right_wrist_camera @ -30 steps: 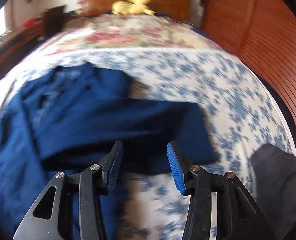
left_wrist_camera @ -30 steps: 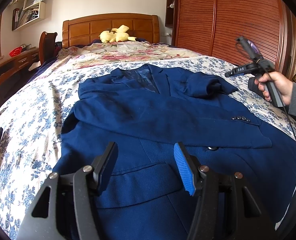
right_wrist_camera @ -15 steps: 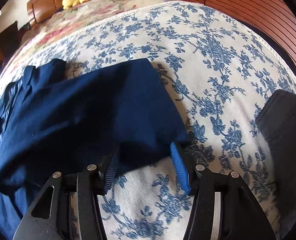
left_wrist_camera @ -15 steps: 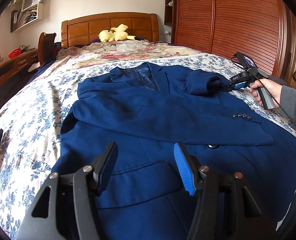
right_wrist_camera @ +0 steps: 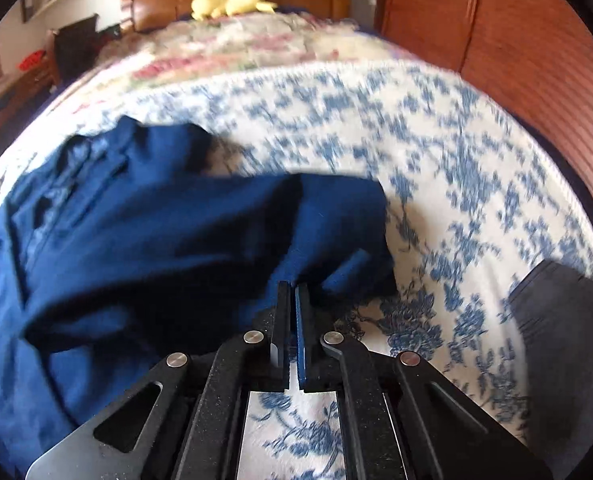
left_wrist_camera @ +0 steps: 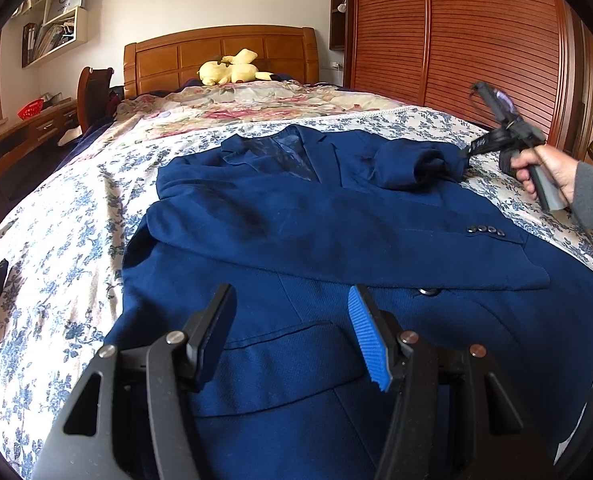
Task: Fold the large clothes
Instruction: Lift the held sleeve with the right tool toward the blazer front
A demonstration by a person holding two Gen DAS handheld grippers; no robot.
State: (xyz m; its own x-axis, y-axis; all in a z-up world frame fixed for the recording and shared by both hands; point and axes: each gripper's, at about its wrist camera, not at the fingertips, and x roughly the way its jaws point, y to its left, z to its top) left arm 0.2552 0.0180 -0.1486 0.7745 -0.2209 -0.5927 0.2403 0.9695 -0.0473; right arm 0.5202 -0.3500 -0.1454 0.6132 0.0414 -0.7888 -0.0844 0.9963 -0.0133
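Left gripper (left_wrist_camera: 292, 336) hovers w/ jaws about half open, nothing between them; the navy-blue woven suit jacket (left_wrist_camera: 336, 240) lies spread front-up on the blue-floral white bedspread (left_wrist_camera: 56, 240), its hem and flap pocket directly below and ahead of those jaws, one sleeve folded across the chest further ahead, buttoned cuff off to the jaws' right. Right gripper (right_wrist_camera: 292, 292), held in the person's hand (left_wrist_camera: 552, 172), is pinched fully closed on the end of the other sleeve (right_wrist_camera: 328, 224), cloth bunching just ahead of the tips, bedspread showing under and to the right of the jaws. Handling, as a guess: fabric looks thick and lined, so fairly heavy for clothing, soft but w/ some body at shoulders and lapels; it will drape and drag, not slide freely on the cotton. Sleeve end is a fair pinch point: doubled layers, firm edge. For the body fold, probably best to grab hem corners or shoulder seams, not the single front panel, which would peel open.
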